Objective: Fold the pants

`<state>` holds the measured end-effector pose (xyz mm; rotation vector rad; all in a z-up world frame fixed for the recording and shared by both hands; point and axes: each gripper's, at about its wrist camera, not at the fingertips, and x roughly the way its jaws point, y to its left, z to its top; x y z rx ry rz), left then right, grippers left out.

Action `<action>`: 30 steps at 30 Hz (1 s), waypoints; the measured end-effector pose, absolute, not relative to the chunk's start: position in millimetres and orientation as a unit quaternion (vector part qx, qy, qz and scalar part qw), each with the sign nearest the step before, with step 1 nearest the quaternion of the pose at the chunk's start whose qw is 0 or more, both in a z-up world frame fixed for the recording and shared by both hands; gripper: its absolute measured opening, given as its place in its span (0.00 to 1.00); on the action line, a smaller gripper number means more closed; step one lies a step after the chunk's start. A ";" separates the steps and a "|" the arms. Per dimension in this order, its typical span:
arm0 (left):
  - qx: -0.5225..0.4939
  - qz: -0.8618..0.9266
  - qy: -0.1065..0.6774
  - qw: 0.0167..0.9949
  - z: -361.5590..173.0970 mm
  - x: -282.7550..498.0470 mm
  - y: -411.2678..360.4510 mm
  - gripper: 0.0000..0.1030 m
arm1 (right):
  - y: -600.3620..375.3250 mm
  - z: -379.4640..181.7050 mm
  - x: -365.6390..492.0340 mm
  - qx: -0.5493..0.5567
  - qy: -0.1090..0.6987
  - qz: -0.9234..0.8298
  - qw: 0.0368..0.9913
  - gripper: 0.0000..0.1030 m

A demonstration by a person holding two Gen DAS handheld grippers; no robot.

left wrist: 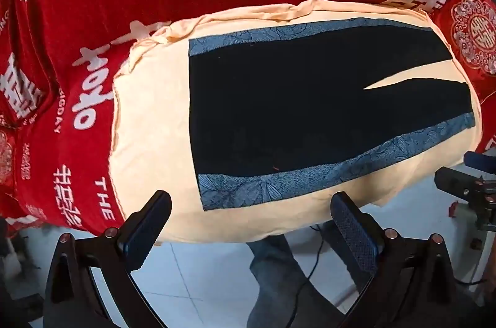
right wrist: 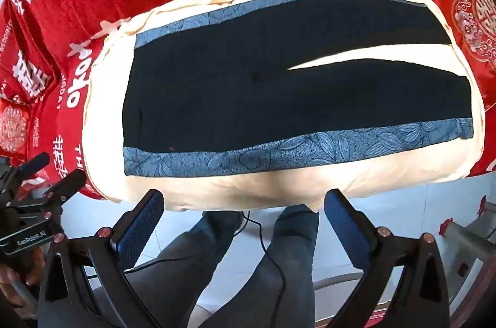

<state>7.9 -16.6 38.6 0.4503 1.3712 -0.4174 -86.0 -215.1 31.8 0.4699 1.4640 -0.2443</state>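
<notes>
Black pants (left wrist: pixel 279 117) with blue leaf-patterned side stripes lie flat and spread on a cream cloth (left wrist: pixel 148 117), waist to the left, the two legs split apart at the right. They also show in the right wrist view (right wrist: pixel 248 86) on the cream cloth (right wrist: pixel 105 123). My left gripper (left wrist: pixel 251 216) is open and empty, held above the cloth's near edge, short of the pants' near stripe. My right gripper (right wrist: pixel 245 210) is open and empty, also at the near edge. The right gripper (left wrist: pixel 465 185) shows at the right of the left wrist view; the left gripper (right wrist: pixel 46 188) shows at the left of the right wrist view.
A red cover with white characters (left wrist: pixel 93 2) lies under and behind the cream cloth, with a red embroidered cushion (left wrist: pixel 474 37) at the far right. The person's legs (right wrist: pixel 248 266) stand on a white tiled floor (left wrist: pixel 186 281) with a black cable (right wrist: pixel 272 253).
</notes>
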 end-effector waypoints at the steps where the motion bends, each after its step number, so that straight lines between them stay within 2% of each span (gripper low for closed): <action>1: 0.206 -0.191 0.621 0.732 39.4 9.0 -17.8 1.00 | -215.7 32.8 -84.3 0.205 0.662 -0.113 0.712 1.00; 30: 0.199 -0.173 0.588 0.764 67.3 18.8 -31.7 1.00 | -232.7 43.2 -66.2 0.178 0.658 -0.137 0.719 1.00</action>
